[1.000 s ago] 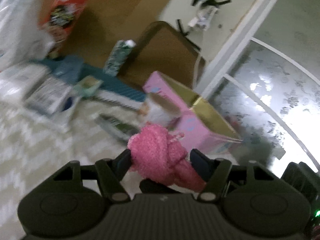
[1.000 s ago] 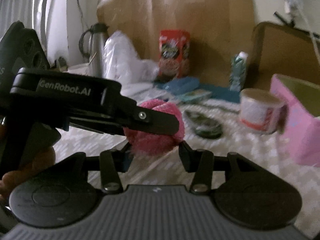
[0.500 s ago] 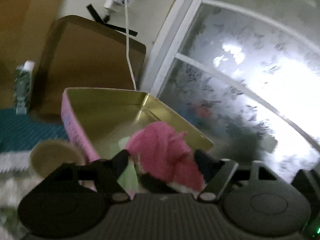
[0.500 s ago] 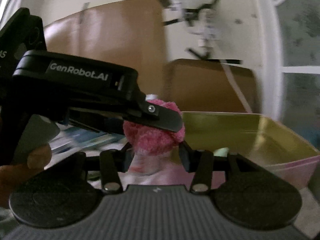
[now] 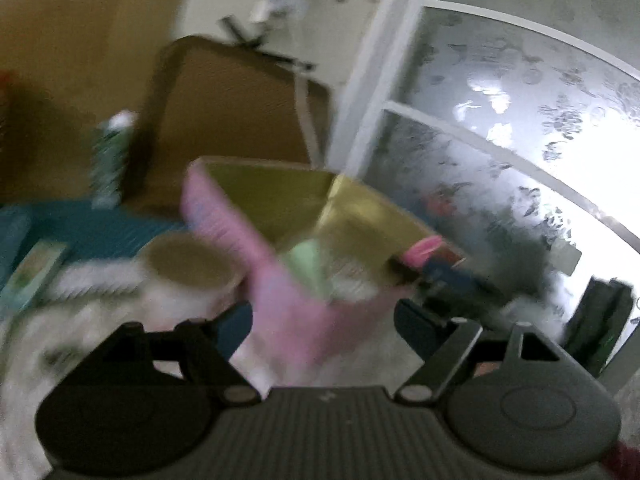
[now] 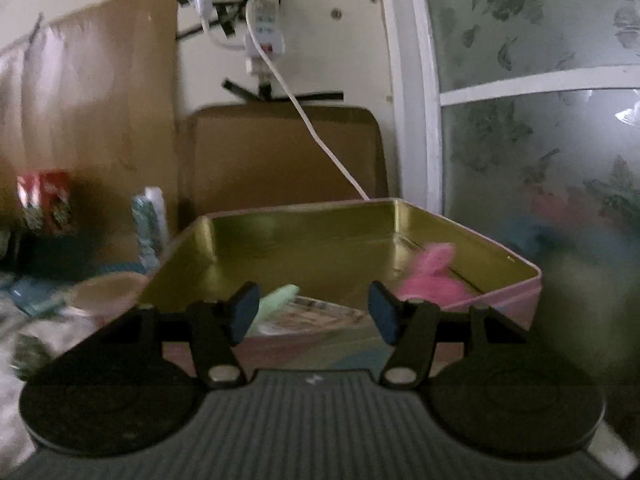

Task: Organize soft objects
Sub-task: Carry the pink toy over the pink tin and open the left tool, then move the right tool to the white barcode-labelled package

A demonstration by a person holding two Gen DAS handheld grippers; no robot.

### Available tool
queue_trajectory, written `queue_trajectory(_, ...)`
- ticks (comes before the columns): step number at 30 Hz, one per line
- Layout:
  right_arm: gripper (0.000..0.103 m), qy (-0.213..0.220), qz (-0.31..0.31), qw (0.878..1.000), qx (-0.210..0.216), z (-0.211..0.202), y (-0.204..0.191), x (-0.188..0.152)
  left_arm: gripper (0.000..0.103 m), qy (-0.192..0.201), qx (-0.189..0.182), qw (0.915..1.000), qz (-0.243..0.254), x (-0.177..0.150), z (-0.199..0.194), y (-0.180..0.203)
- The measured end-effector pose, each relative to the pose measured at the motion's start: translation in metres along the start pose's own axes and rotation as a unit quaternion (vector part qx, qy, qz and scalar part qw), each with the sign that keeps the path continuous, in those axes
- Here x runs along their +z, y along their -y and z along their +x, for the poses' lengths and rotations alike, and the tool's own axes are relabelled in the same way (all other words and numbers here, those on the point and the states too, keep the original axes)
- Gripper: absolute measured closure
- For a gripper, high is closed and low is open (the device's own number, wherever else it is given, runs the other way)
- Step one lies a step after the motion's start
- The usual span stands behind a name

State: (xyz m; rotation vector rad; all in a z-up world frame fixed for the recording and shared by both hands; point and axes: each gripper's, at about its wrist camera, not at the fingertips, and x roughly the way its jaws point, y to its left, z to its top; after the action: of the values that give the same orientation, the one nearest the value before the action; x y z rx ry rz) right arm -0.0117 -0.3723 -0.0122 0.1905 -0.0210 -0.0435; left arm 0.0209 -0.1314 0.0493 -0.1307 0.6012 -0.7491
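A pink tin box (image 6: pixel 496 304) with a gold inside stands just ahead of both grippers; it also shows in the left wrist view (image 5: pixel 280 300). A fluffy pink soft object (image 6: pixel 428 276) lies inside at the right, blurred, with a pale green soft object (image 6: pixel 280 296) at the left. In the left wrist view the pink object (image 5: pixel 422 249) shows at the box's right edge and the green one (image 5: pixel 306 258) inside. My left gripper (image 5: pixel 323 318) is open and empty before the box. My right gripper (image 6: pixel 314 312) is open and empty at the box's near wall.
A white paper cup (image 5: pixel 188 272) stands left of the box. A green-patterned carton (image 6: pixel 150 224) and red cereal box (image 6: pixel 44 200) stand at the back by brown cardboard (image 6: pixel 280 152). A frosted glass door (image 6: pixel 540 120) is on the right. A white cable (image 6: pixel 320 140) hangs behind the box.
Both grippers held the pink soft object and carried it over the box. Now both are open and the pink object lies inside the box. The left view has pulled back.
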Motion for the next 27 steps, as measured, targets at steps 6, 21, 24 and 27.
queue_trajectory(6, 0.046, 0.008, -0.008, 0.994, 0.113, -0.024, -0.047, 0.004, 0.022, 0.008, 0.104, 0.9925, -0.064, -0.042, -0.064, -0.067)
queue_trajectory(21, 0.042, -0.143, -0.142, 0.925, 0.321, 0.023, -0.246, -0.012, 0.020, 0.122, 0.188, 0.9514, -0.211, -0.080, -0.163, -0.174)
queue_trajectory(24, 0.026, -0.161, -0.173, 0.914, 0.331, 0.036, -0.273, -0.017, 0.020, 0.137, 0.176, 0.9520, -0.210, -0.084, -0.170, -0.172)
queue_trajectory(27, 0.021, -0.161, -0.206, 0.910, 0.322, 0.045, -0.294, -0.022, 0.019, 0.145, 0.161, 0.9511, -0.220, -0.089, -0.173, -0.174)
